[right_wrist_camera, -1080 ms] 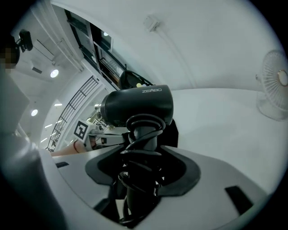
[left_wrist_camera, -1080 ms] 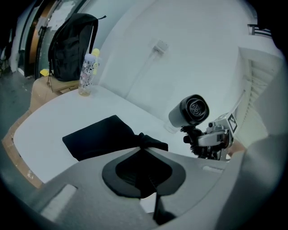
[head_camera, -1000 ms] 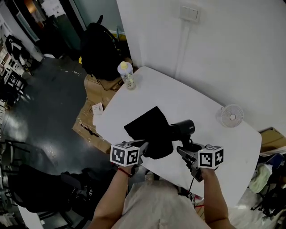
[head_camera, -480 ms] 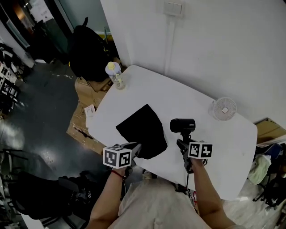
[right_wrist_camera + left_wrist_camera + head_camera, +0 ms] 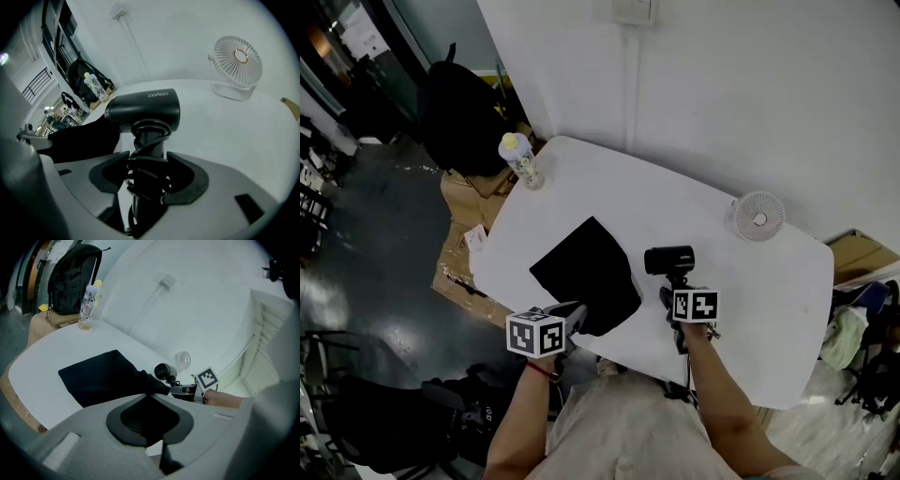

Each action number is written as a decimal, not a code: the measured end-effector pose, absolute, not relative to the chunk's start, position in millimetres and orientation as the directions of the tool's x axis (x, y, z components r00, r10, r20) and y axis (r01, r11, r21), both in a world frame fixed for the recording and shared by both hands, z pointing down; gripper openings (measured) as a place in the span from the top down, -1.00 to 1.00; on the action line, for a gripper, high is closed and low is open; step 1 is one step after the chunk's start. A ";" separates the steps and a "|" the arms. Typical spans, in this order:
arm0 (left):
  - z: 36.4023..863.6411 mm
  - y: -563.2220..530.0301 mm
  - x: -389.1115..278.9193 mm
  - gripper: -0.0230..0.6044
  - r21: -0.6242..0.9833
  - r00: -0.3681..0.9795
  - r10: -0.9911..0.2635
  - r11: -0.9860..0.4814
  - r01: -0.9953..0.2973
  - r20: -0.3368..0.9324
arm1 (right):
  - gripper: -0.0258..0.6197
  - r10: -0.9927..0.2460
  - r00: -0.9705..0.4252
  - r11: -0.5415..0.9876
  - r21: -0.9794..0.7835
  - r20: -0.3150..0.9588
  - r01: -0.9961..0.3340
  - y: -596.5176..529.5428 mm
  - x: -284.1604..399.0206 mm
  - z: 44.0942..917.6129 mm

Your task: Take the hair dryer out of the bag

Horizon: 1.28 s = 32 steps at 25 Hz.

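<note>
Since the earlier frame, the dryer (image 5: 669,260) has been drawn clear of the bag (image 5: 586,274) and brought lower; it is now held just beside the bag's right edge, over the desk (image 5: 750,281). Its handle, with the cord wound round it, is clamped between the jaws of the right hand-held gripper (image 5: 676,292). The left hand-held gripper (image 5: 574,311) is closed on the bag's near edge, and the bag is laid flat. A fan (image 5: 758,216) and a bottle (image 5: 519,159) are set farther back.
</note>
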State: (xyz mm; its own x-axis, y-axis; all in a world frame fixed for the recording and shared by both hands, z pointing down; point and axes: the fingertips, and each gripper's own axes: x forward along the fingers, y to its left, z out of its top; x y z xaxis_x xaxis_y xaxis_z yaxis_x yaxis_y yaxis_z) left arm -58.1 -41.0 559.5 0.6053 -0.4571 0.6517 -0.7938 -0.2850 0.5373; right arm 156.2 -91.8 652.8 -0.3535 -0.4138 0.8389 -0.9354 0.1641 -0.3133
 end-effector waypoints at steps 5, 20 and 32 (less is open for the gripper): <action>560.9 -43.4 -55.1 0.86 0.539 0.607 -0.453 -0.285 -0.793 0.653 | 0.14 -0.399 -0.335 0.166 -0.292 0.853 -0.942 -92.0 154.0 660.3; 563.6 -37.5 -44.2 0.86 0.553 0.621 -0.437 -0.287 -0.782 0.651 | 0.12 -0.371 -0.255 0.246 -0.171 0.893 -0.954 -86.0 153.3 675.7; 562.6 -36.4 -40.7 0.87 0.558 0.629 -0.430 -0.293 -0.776 0.648 | -0.08 -0.379 -0.272 0.322 -0.150 0.884 -0.935 -85.1 152.2 672.3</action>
